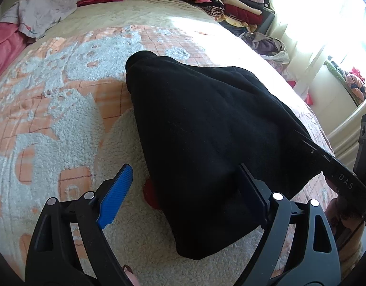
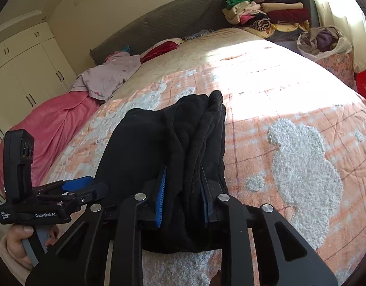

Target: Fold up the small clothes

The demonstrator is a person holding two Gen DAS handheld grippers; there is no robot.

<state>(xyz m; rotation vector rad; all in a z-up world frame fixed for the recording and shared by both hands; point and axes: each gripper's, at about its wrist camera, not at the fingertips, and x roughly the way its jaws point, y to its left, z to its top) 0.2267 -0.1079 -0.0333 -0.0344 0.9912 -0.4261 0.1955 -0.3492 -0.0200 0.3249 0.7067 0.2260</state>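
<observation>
A black fleece garment (image 1: pixel 206 128) lies bunched on the orange and white bedspread (image 1: pixel 52 109). My left gripper (image 1: pixel 185 186) is open; its blue-padded left finger (image 1: pixel 116 195) is free over the bed and the cloth drapes over the right finger. My right gripper (image 2: pixel 183 195) is shut on a thick fold of the same garment (image 2: pixel 173 131), the cloth pinched between its blue pads. The right gripper's body shows at the right edge of the left wrist view (image 1: pixel 342 178). The left gripper shows at the left in the right wrist view (image 2: pixel 78 188).
A stack of folded clothes (image 2: pixel 268 12) sits at the bed's far right corner, with a bag of clothes (image 2: pixel 323 40) beside it. A lilac garment (image 2: pixel 109 76) and pink blanket (image 2: pixel 54 119) lie at the far left. Wardrobes (image 2: pixel 21 71) stand behind.
</observation>
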